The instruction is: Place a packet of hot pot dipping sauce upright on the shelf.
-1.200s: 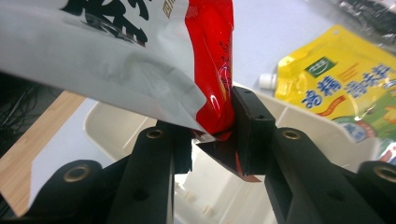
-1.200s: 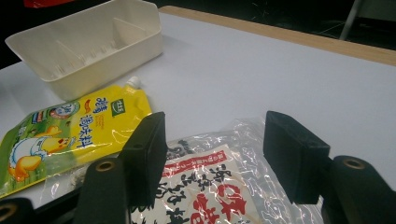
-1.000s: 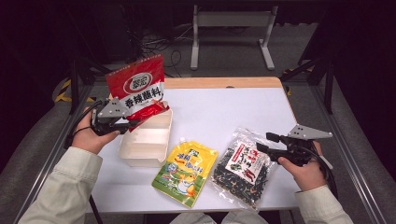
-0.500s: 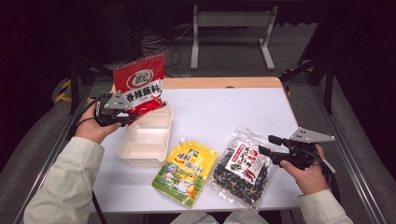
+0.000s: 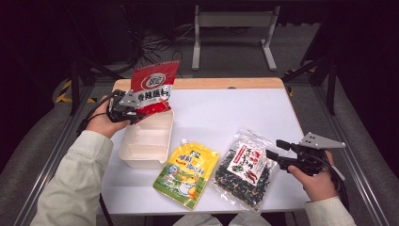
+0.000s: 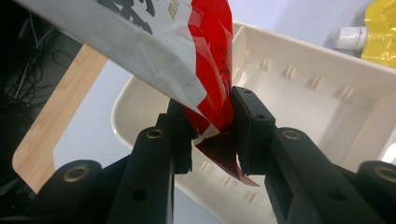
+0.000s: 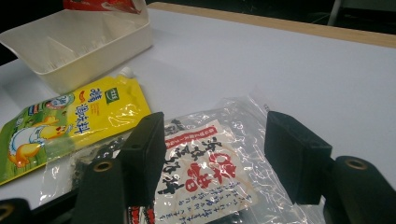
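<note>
Red pouch (image 6: 205,70) pinched between left fingers (image 6: 254,126)

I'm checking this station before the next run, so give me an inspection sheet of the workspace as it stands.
Surface: white table with a wooden far edge.
Job's things: red pouch held over the cream tray.
Clutter: yellow spouted pouch and clear seaweed bag lie flat near the front edge.
Grippers: left gripper clamps the red pouch's bottom corner; right gripper open, just above the seaweed bag.
Cables: tangle on the floor behind the table.
Surroundings: dark room, grey metal stand.
</note>
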`<state>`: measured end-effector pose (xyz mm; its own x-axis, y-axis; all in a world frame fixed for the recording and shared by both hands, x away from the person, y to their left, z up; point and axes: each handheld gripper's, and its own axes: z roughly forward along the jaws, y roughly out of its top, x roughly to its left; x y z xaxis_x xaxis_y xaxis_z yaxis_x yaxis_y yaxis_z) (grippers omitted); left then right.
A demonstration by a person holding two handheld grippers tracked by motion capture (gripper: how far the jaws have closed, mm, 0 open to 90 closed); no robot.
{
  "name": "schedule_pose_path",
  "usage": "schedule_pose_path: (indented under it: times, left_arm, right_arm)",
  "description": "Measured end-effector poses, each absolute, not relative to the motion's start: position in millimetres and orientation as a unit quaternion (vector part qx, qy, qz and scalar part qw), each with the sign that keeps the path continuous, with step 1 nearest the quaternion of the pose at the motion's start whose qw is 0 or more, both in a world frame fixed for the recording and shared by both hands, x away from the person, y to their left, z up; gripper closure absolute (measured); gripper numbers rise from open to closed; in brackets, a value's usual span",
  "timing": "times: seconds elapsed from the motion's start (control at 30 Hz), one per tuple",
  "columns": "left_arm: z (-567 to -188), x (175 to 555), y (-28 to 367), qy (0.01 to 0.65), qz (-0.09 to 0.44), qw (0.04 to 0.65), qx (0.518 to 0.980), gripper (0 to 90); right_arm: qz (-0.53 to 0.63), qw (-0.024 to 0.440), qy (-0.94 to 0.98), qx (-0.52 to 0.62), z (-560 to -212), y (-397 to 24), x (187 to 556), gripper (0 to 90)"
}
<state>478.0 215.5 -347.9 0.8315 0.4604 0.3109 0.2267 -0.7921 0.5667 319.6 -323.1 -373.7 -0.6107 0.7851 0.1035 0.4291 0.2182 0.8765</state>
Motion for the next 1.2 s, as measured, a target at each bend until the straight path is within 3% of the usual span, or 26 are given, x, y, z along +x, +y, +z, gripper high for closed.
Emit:
schedule_pose_path:
  times: [0.23,0.53,0.83,1.2]
  left_arm:
    - [-351,479,215,0.196,0.232,0.225,0.926,70.7]
    - [-350,486,215,0.208,0.255,0.229,0.916,70.9]
    - [-348,482,201,0.17,0.251,0.252,0.919,71.5]
    - [-356,491,200,0.18,0.28,0.224,0.916,71.5]
  right_arm:
    - [0.479,0.187,0.762,0.394,-376,-319,320,39.6]
    - [0.483,0.194,0.762,0.384,-376,-317,320,40.7]
    - [0.484,0.191,0.763,0.384,-377,-316,319,40.6]
    - [0.483,0.188,0.765,0.383,-379,-316,319,40.4]
